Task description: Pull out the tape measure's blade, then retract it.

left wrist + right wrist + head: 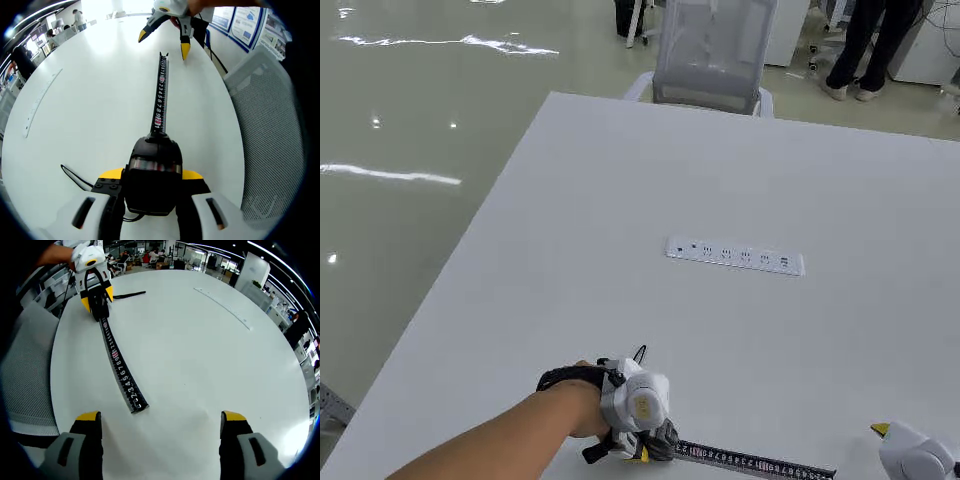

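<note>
The black tape measure (154,172) lies on the white table, and my left gripper (152,175) is shut on its body. Its dark blade (160,95) is drawn out flat along the tabletop, ending at the hook near the right gripper's yellow fingertips (185,50). In the right gripper view, the blade (120,367) ends just ahead of my right gripper (160,420), which is open and holds nothing. The head view has the left gripper (655,445) on the tape measure (658,442) at the bottom edge. From there the blade (755,463) runs right toward the right gripper (898,442).
A white power strip (735,255) is set into the middle of the table (620,200). A grey mesh chair (712,50) stands at the far edge. Another mesh chair (270,125) sits beside the near edge. People stand at the back right.
</note>
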